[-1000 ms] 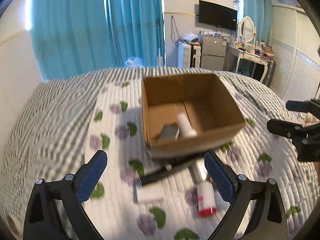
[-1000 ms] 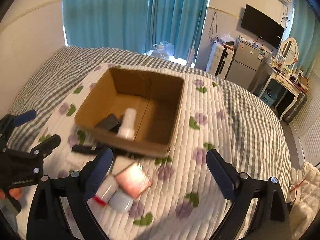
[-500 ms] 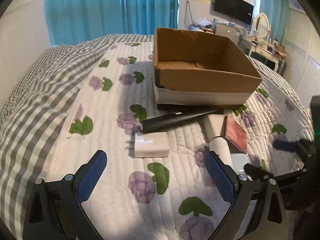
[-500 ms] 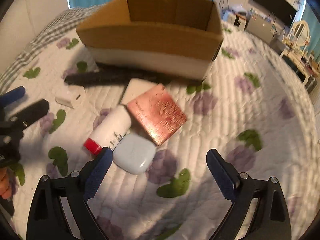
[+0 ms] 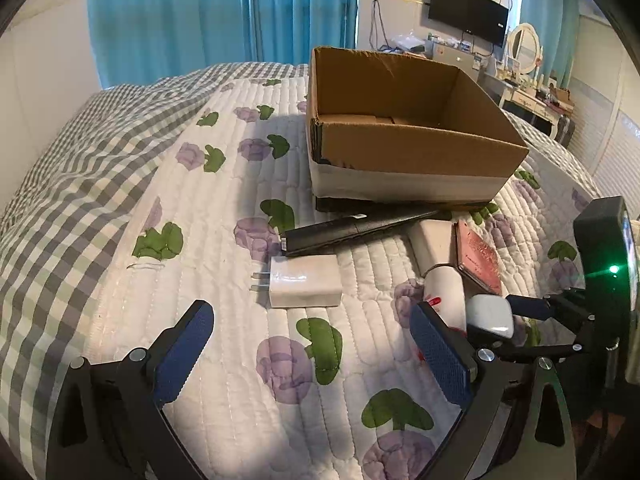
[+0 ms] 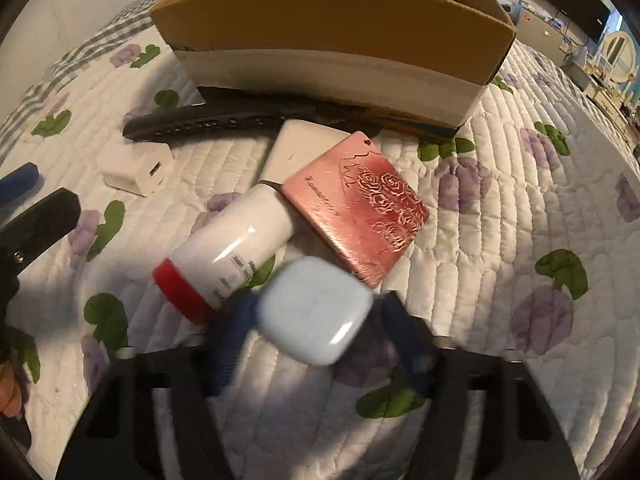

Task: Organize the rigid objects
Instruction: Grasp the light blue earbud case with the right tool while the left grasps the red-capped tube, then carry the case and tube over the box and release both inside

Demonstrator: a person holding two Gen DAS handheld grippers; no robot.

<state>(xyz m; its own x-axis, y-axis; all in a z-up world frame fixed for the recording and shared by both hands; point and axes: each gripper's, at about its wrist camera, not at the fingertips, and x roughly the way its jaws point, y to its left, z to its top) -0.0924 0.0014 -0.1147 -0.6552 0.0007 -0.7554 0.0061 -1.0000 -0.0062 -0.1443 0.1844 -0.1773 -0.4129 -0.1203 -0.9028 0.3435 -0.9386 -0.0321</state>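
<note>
Closing around the pale blue case [image 6: 316,312] on the bed, beside the white bottle [image 6: 228,256], the right gripper [image 6: 316,340] is pinching its smooth, light, rigid sides; the left gripper [image 5: 308,356] is hanging agape.

Pale blue rounded case [image 6: 314,312] between jaws, beside red-capped white bottle [image 6: 228,248]

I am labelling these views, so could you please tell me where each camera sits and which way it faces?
Left wrist: low over the quilt, facing the cardboard box; open left gripper below, right gripper at right.
Right wrist: close over the clutter; right gripper around the pale blue case.
Shared: box, white charger, case.
</note>
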